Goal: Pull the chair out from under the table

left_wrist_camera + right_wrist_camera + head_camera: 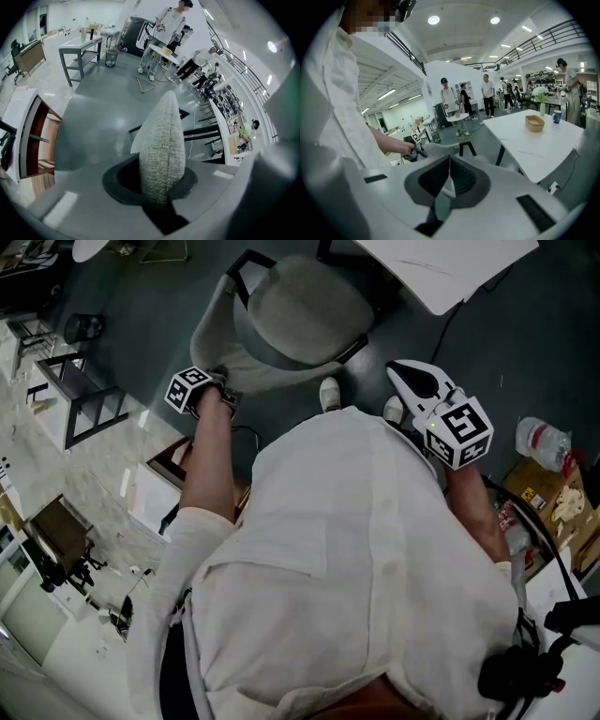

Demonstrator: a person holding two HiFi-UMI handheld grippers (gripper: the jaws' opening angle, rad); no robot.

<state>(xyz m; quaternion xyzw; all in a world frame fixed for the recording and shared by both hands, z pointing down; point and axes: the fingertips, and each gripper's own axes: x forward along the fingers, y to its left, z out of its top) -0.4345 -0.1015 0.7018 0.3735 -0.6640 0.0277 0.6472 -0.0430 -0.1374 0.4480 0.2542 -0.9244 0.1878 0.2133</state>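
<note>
The chair [309, 310] has a grey fabric seat and a curved backrest [234, 362]. It stands on the dark floor, left of the white table [441, 268]. My left gripper [223, 390] is shut on the backrest's top edge; in the left gripper view the fabric edge [161, 140] rises from between the jaws of the left gripper [161, 190]. My right gripper [419, 382] hangs in the air right of the chair, touching nothing. In the right gripper view, the right gripper [449, 180] has its jaws shut and empty, with the table [534, 140] at right and the chair [436, 151] behind them.
A plastic bottle [544, 442] and a cardboard box [553, 498] lie on the floor at right. Low shelves [89, 404] stand at left. A metal bench [79, 47], a bin [111, 57] and several people stand farther off. My shoe [328, 393] is near the chair.
</note>
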